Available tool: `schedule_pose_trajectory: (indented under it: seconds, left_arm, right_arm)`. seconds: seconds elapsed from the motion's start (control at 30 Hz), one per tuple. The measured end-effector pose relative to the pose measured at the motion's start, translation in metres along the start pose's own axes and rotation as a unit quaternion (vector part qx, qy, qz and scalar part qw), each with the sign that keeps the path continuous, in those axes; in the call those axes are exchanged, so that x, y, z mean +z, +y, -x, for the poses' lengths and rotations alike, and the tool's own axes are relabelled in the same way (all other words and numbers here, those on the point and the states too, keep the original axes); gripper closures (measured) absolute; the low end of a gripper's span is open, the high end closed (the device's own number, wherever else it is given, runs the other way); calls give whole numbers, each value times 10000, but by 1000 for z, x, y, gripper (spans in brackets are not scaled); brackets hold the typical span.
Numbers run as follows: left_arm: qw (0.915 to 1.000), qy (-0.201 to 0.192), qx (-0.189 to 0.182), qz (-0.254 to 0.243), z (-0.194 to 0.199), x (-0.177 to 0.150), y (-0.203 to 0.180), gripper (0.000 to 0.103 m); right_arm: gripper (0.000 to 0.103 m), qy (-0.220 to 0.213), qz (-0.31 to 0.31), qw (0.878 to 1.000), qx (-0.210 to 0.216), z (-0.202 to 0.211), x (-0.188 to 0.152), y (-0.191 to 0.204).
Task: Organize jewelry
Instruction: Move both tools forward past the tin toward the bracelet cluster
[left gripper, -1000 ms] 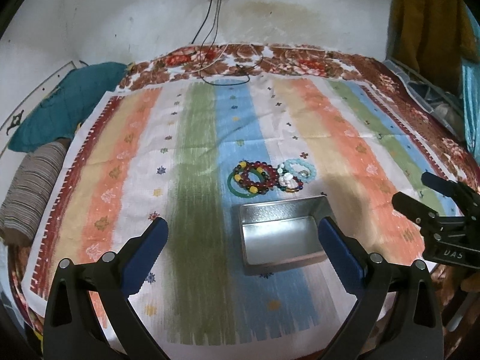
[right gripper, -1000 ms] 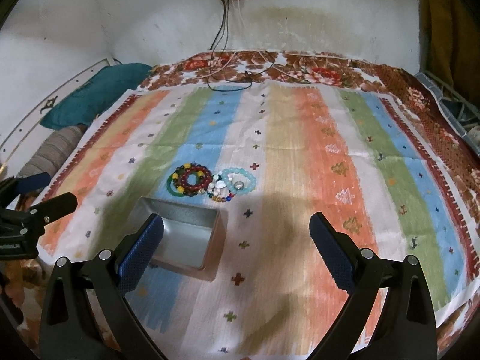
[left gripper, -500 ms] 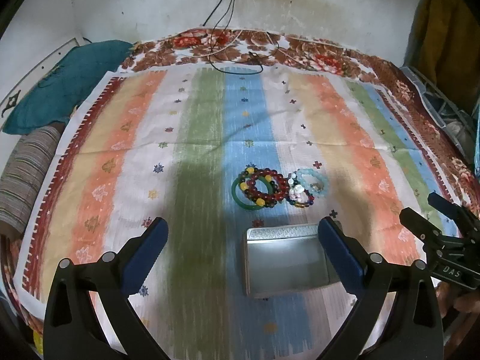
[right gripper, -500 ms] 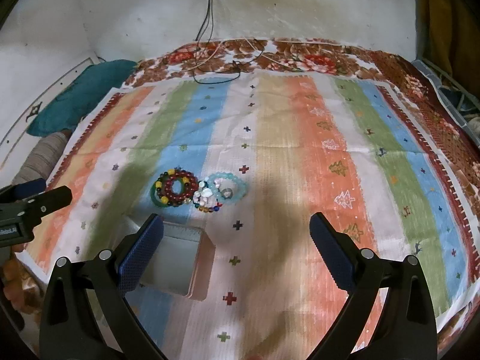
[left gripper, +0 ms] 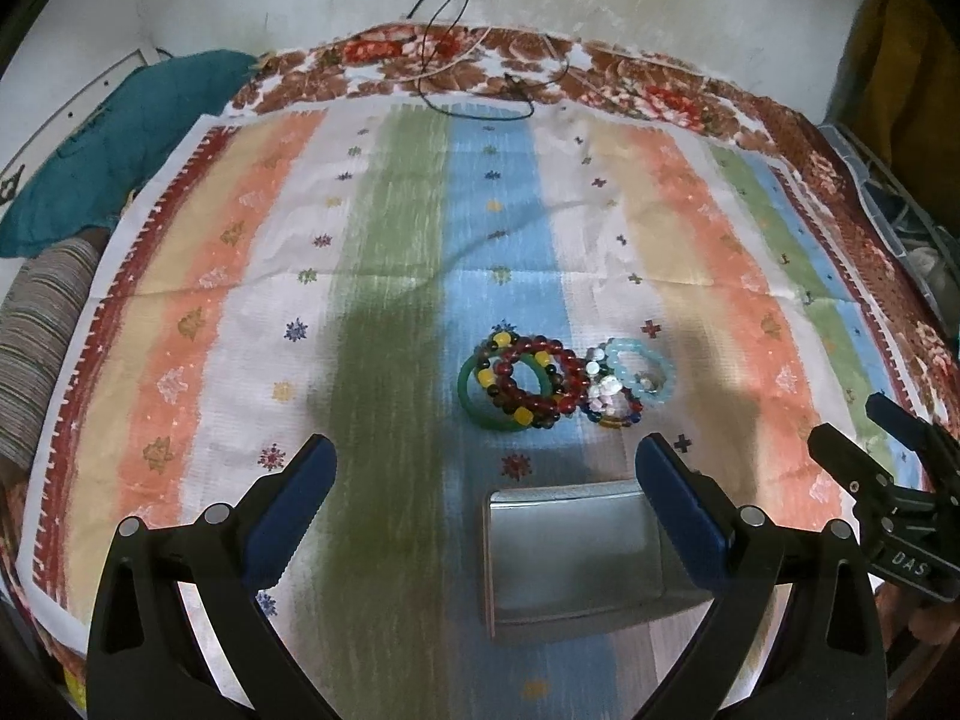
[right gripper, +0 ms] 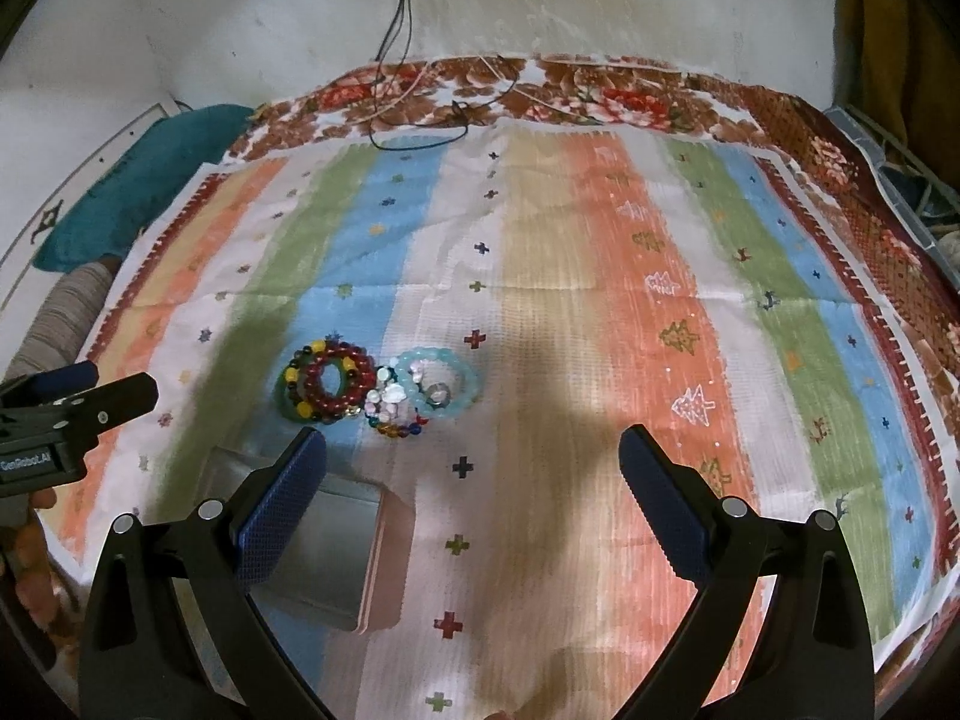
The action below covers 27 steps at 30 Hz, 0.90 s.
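Note:
A heap of bead bracelets lies mid-cloth: a green bangle [left gripper: 474, 405], a dark red bead bracelet [left gripper: 543, 402] with yellow beads, a light blue bead bracelet [left gripper: 654, 372] and a small multicolour one [left gripper: 612, 414]. It also shows in the right wrist view [right gripper: 378, 390]. An open metal tin [left gripper: 576, 552] stands just in front of the heap, also in the right wrist view [right gripper: 336, 546]. My left gripper [left gripper: 483, 468] is open and empty above the tin. My right gripper [right gripper: 471, 462] is open and empty, right of the tin; it shows at the right edge of the left wrist view [left gripper: 864, 444].
A striped cloth [left gripper: 240, 276] covers a floral bedspread [left gripper: 660, 102]. A teal pillow [left gripper: 120, 138] and a striped bolster [left gripper: 36, 342] lie at the left. Cables [left gripper: 474, 102] hang from the wall onto the far edge. Clutter sits at the right edge [left gripper: 924, 252].
Both grippers have moved forward and lower toward the bracelets; the heap and tin appear larger and nearer. Both stay open. Nothing on the cloth has moved.

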State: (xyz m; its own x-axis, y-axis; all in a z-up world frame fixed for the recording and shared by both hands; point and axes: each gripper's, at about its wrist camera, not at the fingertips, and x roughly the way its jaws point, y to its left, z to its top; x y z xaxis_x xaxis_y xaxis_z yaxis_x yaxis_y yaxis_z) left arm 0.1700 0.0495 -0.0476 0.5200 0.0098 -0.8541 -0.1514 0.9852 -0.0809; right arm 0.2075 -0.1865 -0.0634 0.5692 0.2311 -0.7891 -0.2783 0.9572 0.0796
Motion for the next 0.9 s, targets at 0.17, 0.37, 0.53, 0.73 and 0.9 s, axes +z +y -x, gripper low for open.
schedule_pose_trajectory:
  seconds: [0.17,0.37,0.53,0.73,0.9]
  left_arm:
    - [9997,198,41,165,-20,6,7,6]
    - [9991,333,14,246,-37,12,8,6]
    - [9989,411,66,222,-52,16,7,6]
    - [9983,535,158,193,-72,20,9,8]
    - [9977,619,217,174,-86,23,11,13]
  right_arm:
    - [4,149,-25,9999,-41,-16,6,0]
    - [4,325,-131,9994,-15,-32,9,-2]
    - [4,499,-225,9985,19,-48,11,-2]
    - [4,642,-274,9976,36,-64,14,-2]
    - [4,755,-272,9968,2,-77,16,-1]
